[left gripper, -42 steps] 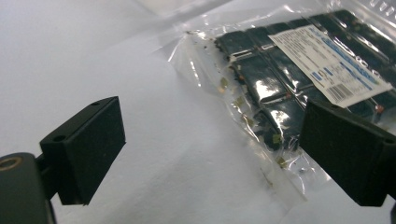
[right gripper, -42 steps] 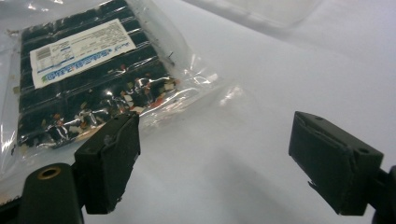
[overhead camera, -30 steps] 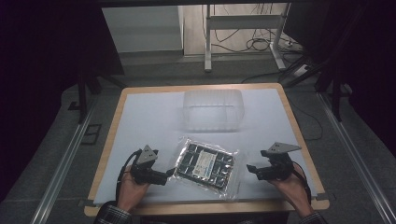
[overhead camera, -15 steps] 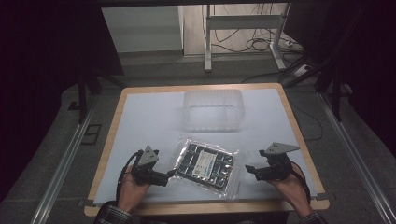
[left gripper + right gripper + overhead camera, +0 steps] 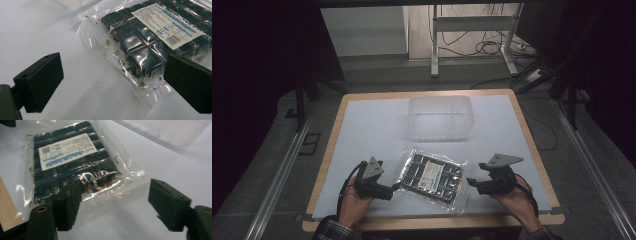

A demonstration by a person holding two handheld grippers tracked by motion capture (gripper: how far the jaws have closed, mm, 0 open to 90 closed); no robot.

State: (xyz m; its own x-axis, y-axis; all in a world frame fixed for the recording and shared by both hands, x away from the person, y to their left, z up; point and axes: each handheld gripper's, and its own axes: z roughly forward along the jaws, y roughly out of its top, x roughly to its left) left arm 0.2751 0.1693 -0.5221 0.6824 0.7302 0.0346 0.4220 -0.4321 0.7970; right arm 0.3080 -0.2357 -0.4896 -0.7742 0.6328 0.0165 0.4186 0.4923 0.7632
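1. White table sheet (image 5: 377, 125) carries the clear bag of dark blocks (image 5: 430, 176), which lies flat in front of the clear tub (image 5: 440, 116).
2. I hold my left gripper (image 5: 395, 188) at the bag's left corner, jaws spread; my right gripper (image 5: 469, 181) sits at its right edge, jaws spread.
3. Bag's long axis runs between my grippers; neither is clearly nearer.
4. High view shows the spacing; left gripper view shows the bag's loose sealed edge (image 5: 110, 75).

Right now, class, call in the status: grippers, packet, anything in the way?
Left gripper open at the packet's left edge. Right gripper open at its right edge. Packet flat on the table. Clear tub behind, apart.
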